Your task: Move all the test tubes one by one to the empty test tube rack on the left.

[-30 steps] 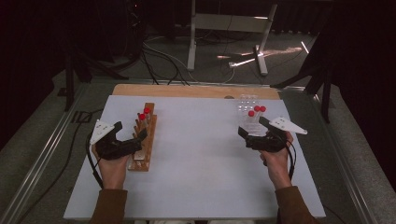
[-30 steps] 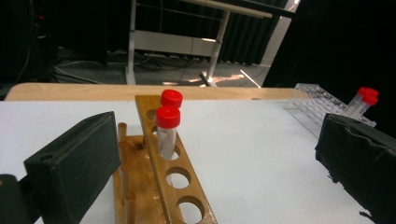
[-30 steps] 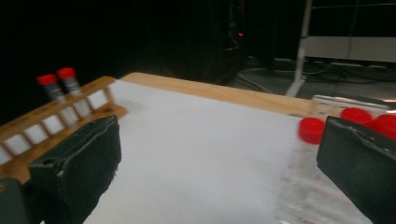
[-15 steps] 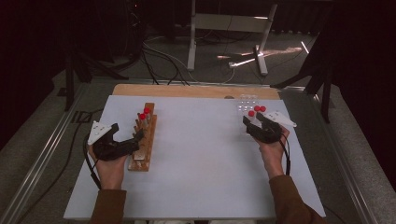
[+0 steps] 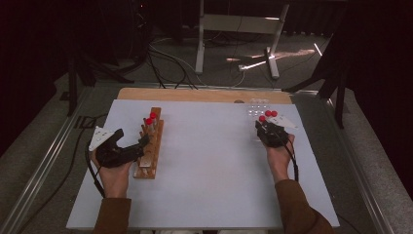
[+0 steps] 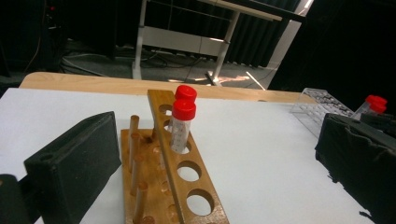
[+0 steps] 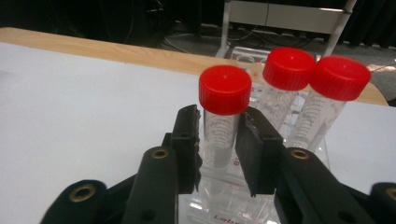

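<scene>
A wooden tube rack lies on the white table at the left, with two red-capped tubes at its far end. My left gripper is open beside the rack's near half. In the left gripper view the wooden rack and its two tubes stand between the wide-apart jaws. At the right, a clear plastic rack holds three red-capped tubes. My right gripper is shut on the nearest tube, just under its cap. The other two tubes stand behind it.
A wooden board runs along the table's far edge. Behind it, cables and a metal stand are on the dark floor. Metal rails border the table on both sides. A broad white stretch separates the two racks.
My right gripper has moved forward to the clear rack and its jaws have come in on the nearest tube. The left gripper has shifted slightly beside the wooden rack.
</scene>
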A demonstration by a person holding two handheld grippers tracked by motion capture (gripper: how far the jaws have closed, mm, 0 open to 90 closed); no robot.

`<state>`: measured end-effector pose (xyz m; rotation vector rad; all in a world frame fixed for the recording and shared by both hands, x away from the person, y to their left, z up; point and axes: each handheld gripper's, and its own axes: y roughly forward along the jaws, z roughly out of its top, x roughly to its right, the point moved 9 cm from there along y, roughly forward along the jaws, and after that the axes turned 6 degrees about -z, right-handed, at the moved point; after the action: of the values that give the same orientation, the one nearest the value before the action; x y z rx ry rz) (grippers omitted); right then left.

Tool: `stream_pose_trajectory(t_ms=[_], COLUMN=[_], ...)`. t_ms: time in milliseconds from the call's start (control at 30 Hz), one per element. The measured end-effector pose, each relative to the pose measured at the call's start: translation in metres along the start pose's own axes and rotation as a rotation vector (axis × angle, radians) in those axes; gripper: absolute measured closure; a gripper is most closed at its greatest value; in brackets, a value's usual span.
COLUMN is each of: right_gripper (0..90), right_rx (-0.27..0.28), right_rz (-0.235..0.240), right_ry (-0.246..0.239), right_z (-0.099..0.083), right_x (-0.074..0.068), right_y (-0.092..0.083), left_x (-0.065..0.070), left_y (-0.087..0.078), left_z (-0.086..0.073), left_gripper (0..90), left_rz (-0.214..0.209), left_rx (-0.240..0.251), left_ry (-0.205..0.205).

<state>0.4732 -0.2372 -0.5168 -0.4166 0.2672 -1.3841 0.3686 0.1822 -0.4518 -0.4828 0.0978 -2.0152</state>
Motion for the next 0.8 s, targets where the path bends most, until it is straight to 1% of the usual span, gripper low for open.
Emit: stream_pose_trajectory(t_ms=[133,400,533,733,800], right_gripper=[72.6,73.7,73.8,73.9,73.9], right_rx=[-0.007,0.003,0.029,0.077,0.089], right_rz=[0.005,0.004,0.01,0.016,0.025], right_ry=[0.027,0.019,0.02,0.01,0.011], right_z=[-0.003,-0.001,0.007,0.024,0.029], right_x=[0.002,0.002,0.002,0.003,0.004], right_y=[0.003,0.003,-0.003,-0.016,-0.02], left_x=[-0.002,0.001,0.0,0.0,0.0], left_y=[0.0,0.001,0.001,0.0,0.0], left_z=[-0.002,-0.001,-0.002,-0.001,-0.001], left_gripper=[0.5,0.5,0.5,0.5,0.5], left_rz=[0.002,-0.002,-0.001,-0.001,-0.001], left_rx=[-0.004,-0.003,-0.005,-0.002,-0.004], left_ry=[-0.007,0.005,0.003,0.001,0.0])
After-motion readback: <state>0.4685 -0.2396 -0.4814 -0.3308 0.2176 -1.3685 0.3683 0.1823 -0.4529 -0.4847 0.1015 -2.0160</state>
